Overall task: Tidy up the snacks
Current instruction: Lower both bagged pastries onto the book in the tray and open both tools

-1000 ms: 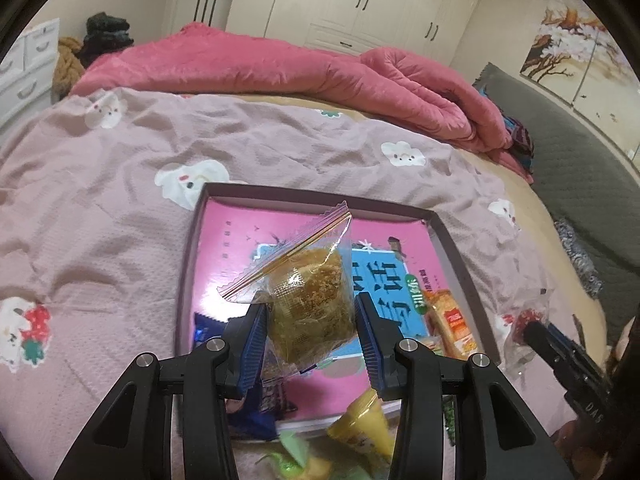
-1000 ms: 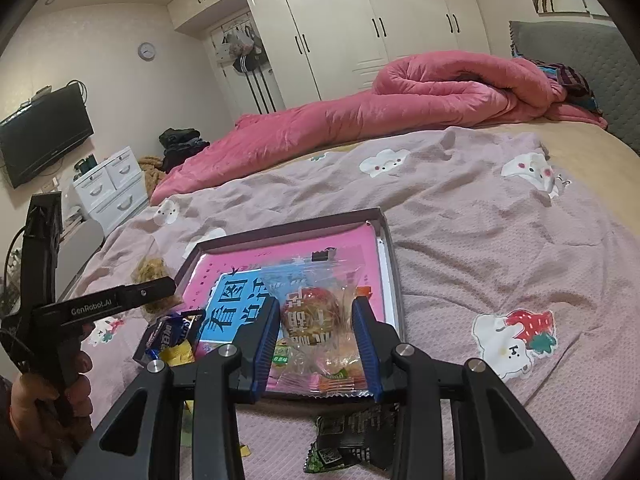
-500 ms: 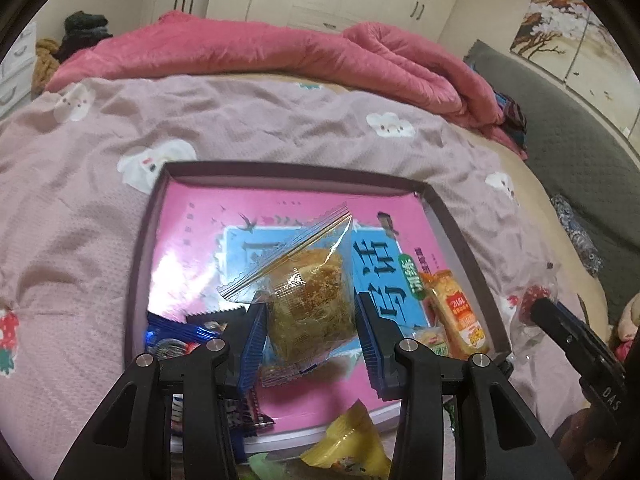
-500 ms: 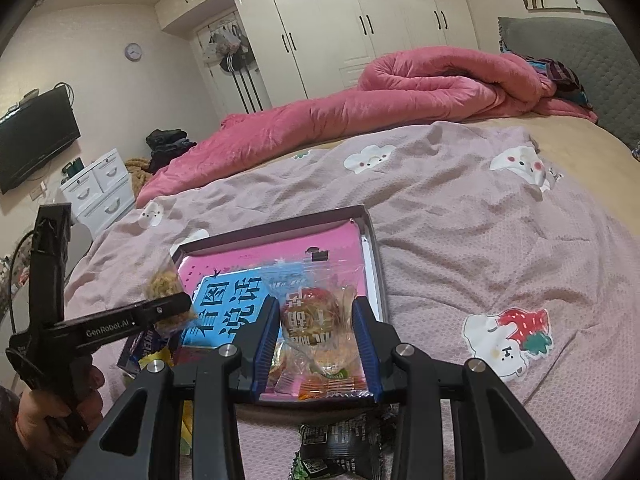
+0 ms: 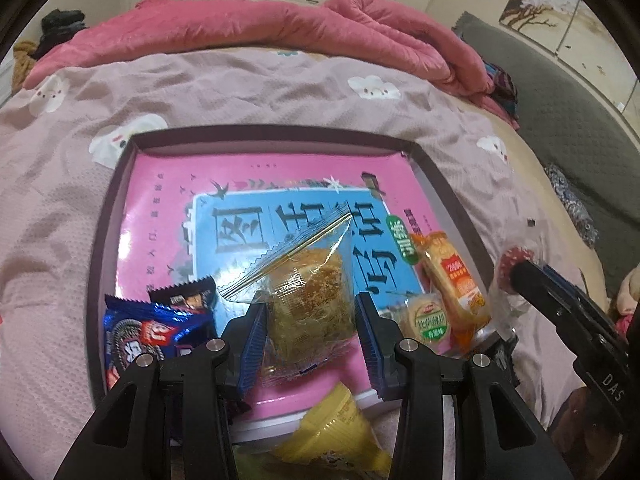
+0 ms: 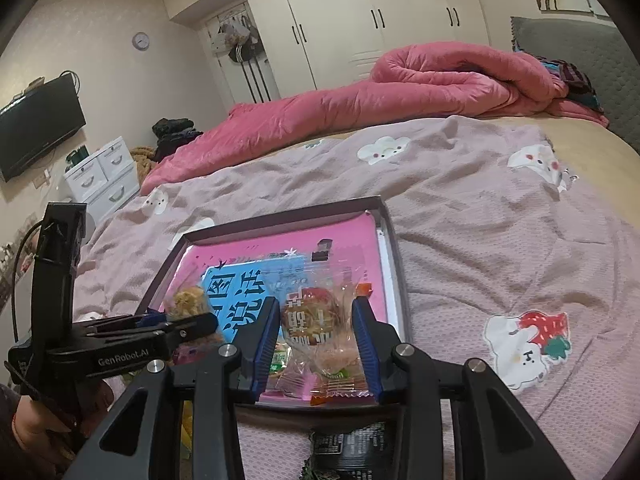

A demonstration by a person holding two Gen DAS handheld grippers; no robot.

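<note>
Snacks: two in hand, rest partly sorted. Left claw clamped on clear-wrapped floss cake, lower centre of left wrist view, held over near edge of tray; whether it touches tray floor, can't tell. Right claw narrow, pinching clear pack w/ red-label snack, lower centre of right view, above tray's near right corner.

Already in tray: blue cookie pack lower left; orange packet and round green-label snack lower right. Outside, on bed nearer camera: yellow cone-shaped pack, dark wrapper.

Step (judged): placing phase, both snacks carried over tray, neither released.

Next move needs: lower floss cake onto free pink area mid-tray, beside blue pack, not on it; open left claw; lift clear of crinkly wrapper. Right then does the same by orange packet. Risk: wrapper sticks to pad on release.
</note>
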